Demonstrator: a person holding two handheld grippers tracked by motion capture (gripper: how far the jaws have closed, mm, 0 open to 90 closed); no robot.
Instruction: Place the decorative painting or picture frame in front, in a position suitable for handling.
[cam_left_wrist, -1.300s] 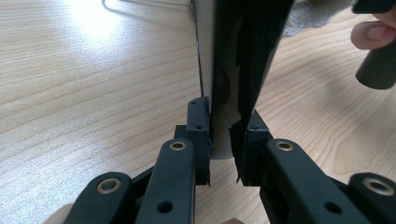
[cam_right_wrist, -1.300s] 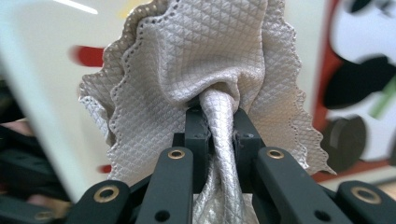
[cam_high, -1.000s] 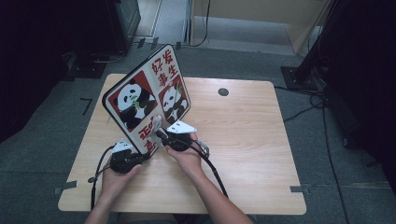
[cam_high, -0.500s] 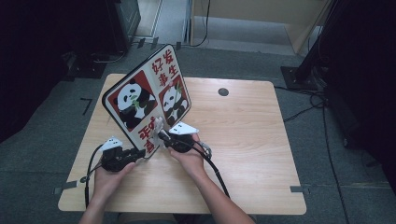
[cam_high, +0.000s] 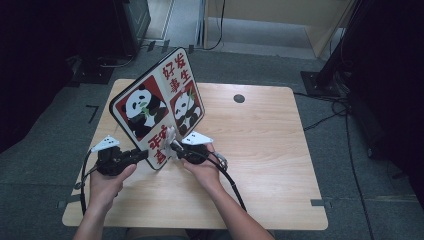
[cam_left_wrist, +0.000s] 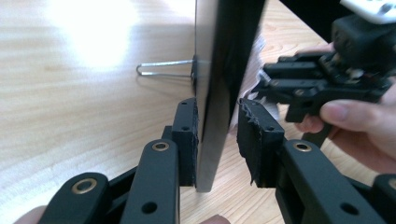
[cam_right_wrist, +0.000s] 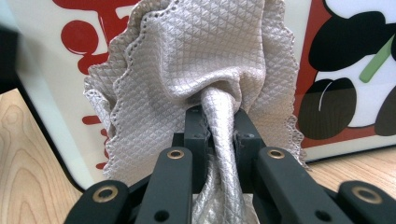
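Observation:
A panda sign board (cam_high: 160, 105) with red characters stands tilted on the wooden table (cam_high: 260, 150). My left gripper (cam_high: 142, 154) is at its lower left edge. In the left gripper view the board's edge (cam_left_wrist: 212, 93) sits between the jaws of my left gripper (cam_left_wrist: 217, 116). One pad touches it and the other stands off; the jaws have just been opening. My right gripper (cam_high: 175, 147) is shut on a grey-beige cloth (cam_right_wrist: 201, 56), bunched against the board's printed face (cam_right_wrist: 350, 46). In the high view the cloth (cam_high: 169, 137) shows at the board's lower part.
A wire stand (cam_left_wrist: 161, 70) props the board from behind. The right gripper (cam_left_wrist: 289, 88) and its hand are close on the board's far side. A round hole (cam_high: 239, 98) sits near the table's far edge. Cables trail from both grippers toward the front edge.
My left gripper has moved left and upward along the board's lower edge, and its jaws have loosened. The right gripper, cloth and board have stayed put.

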